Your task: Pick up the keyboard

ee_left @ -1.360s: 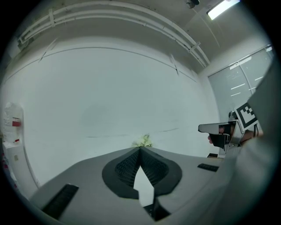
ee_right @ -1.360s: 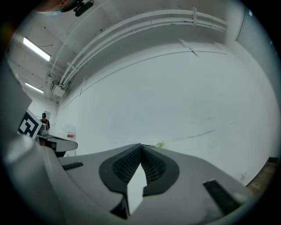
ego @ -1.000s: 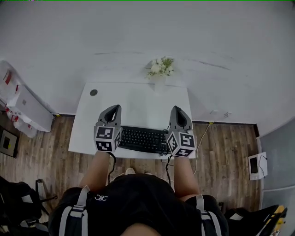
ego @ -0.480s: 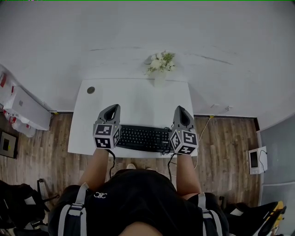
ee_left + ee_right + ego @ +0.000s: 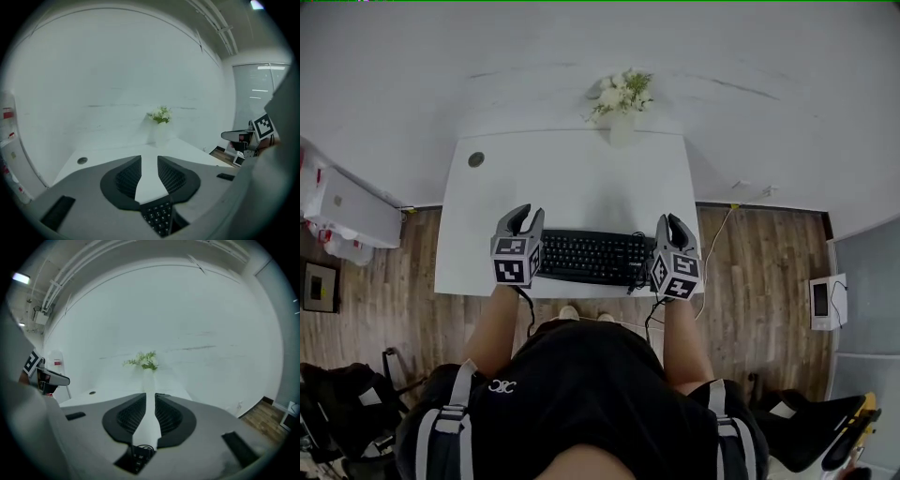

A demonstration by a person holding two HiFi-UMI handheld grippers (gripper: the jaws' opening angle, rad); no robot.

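Jaws of your left gripper (image 5: 149, 161) stand moderately apart and have just been opening; nothing sits between the ribbed pads (image 5: 127, 178), only bare white desk (image 5: 572, 183) shows through the gap; black keys of the keyboard (image 5: 592, 258) appear low at the root of that gap, beneath the gripper. Your right gripper (image 5: 150, 397) shows a narrower slit, its jaws also just opening and likewise closed on nothing; under it lies the keyboard's right end with a looped black cable (image 5: 144, 448).

Seen from the head view, the 2 grippers flank the keyboard, 1 at each short end, both pointing away from you toward the wall; whether either touches the keyboard cannot be told. The marker cubes (image 5: 514, 261) ride on the grippers nearest your body. The keyboard lies flat, lengthwise along the near edge of the desk, roughly centred between your hands.

Beyond it the desktop is open white surface; a round grommet hole (image 5: 475, 159) sits near the far-left corner; a white vase of pale flowers (image 5: 621, 98) stands at the back edge, right of centre, against the white wall (image 5: 600, 47). Wood-plank floor (image 5: 750, 272) runs on both sides of the desk; a white boxy unit (image 5: 352, 211) stands left by the wall; a small white device (image 5: 821, 300) rests on the floor well to the right.
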